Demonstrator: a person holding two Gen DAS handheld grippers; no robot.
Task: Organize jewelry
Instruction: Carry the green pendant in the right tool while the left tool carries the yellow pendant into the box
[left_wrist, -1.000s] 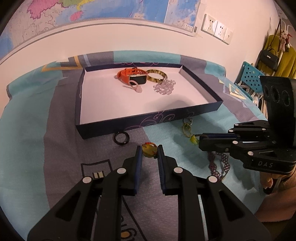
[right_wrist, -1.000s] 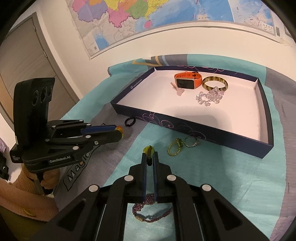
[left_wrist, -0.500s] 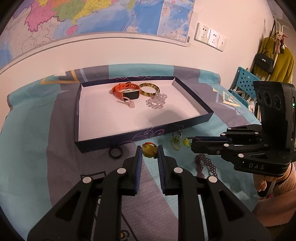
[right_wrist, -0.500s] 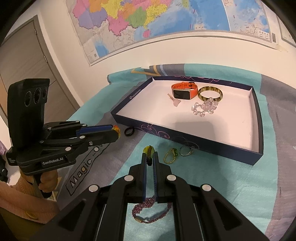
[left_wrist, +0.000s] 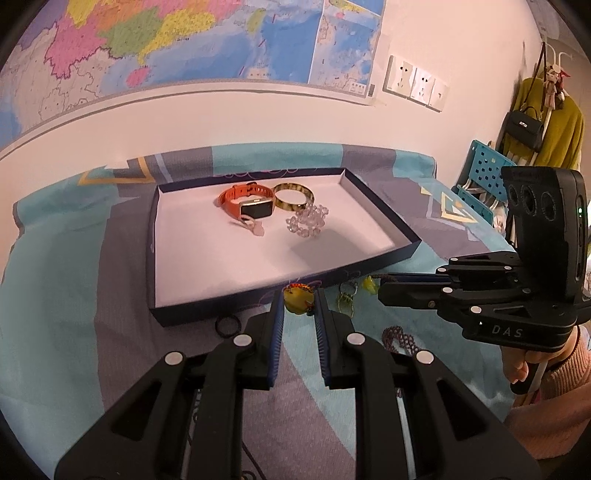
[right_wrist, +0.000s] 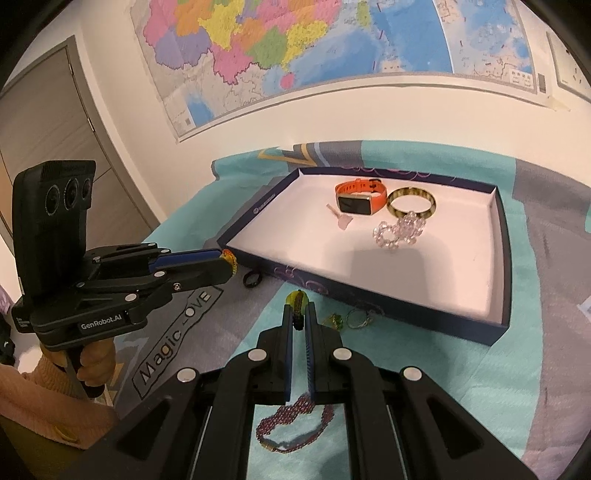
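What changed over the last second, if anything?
The left hand-held gripper rose with its yellow bead, the tray now sitting lower in its view. The right hand-held gripper stayed shut on its own bead; tray contents unchanged.

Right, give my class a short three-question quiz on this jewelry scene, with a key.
1. True or false: the orange watch lies inside the tray.
2. Which lies on the cloth, outside the tray? A the gold bangle; B the black ring; C the clear bead bracelet.
3. Fill in the colour: the left gripper and the right gripper are each shut on a small ____ charm.
Key: 1 true; 2 B; 3 yellow.
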